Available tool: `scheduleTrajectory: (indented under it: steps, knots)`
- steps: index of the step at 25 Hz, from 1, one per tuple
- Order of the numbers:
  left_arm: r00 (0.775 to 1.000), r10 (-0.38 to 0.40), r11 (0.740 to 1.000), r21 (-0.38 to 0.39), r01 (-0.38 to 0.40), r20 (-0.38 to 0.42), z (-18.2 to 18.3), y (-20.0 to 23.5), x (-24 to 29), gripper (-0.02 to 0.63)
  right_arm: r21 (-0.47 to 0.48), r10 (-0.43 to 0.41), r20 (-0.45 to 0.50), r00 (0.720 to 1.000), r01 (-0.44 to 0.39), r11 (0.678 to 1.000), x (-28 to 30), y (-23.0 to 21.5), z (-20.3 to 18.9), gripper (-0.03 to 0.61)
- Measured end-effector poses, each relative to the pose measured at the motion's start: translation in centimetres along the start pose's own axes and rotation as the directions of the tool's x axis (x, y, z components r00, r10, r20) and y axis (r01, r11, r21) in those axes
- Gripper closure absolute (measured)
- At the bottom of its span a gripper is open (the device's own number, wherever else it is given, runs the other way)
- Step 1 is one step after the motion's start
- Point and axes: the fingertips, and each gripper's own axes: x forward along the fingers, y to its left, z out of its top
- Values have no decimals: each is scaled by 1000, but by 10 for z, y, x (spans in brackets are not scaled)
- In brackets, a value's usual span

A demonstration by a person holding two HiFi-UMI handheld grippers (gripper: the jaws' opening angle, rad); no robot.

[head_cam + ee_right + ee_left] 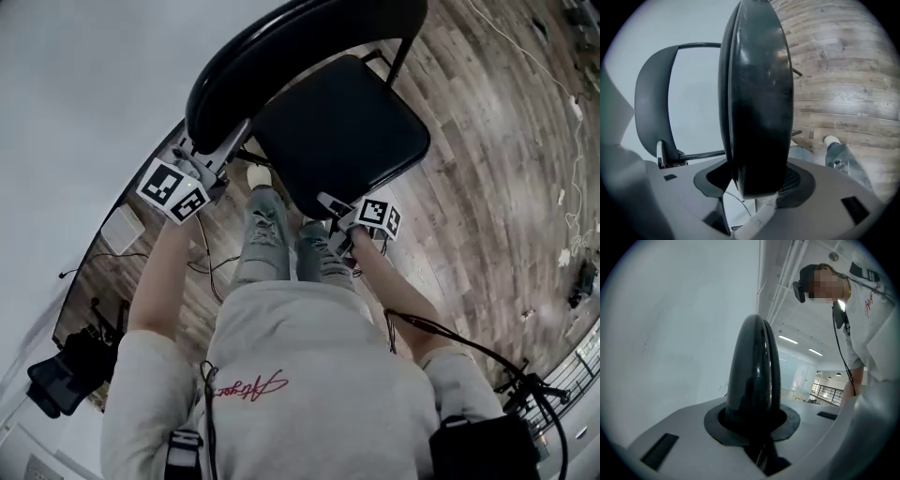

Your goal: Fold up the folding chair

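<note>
Nearest, at one o'clock: gripping the thick front edge of the seat (323, 127) with the right gripper (336, 217), spread wide. At eleven: pinching the thin backrest (281, 52) rim with the left gripper (214, 167), nearly closed. Beyond, at twelve: rest of the folding chair (380, 145) over the wood floor (497, 187). Could slip off the glossy rim; could trap a jaw between seat and backrest on closing.

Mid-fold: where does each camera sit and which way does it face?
Head view: on the head, steeply down at seat and backrest; arms, torso, legs show.
Left gripper view: on left gripper, along jaws shut on backrest, toward wall; torso shows.
Right gripper view: on right gripper, along jaws shut on seat; a leg shows.
Shared: head and right gripper views both show seat, backrest, floor.
</note>
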Motion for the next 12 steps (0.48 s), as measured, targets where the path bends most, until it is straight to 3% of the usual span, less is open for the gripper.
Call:
scheduleTrajectory:
  steps: [7, 12]
  knots:
    - [998, -55, 998, 21, 55, 0, 30, 37, 0, 531, 48, -89, -153, 984, 98, 994, 29, 81, -10, 333]
    - [996, -89, 996, 7, 89, -4, 58, 66, -2, 529, -22, -69, -222, 973, 66, 998, 50, 171, -3, 348]
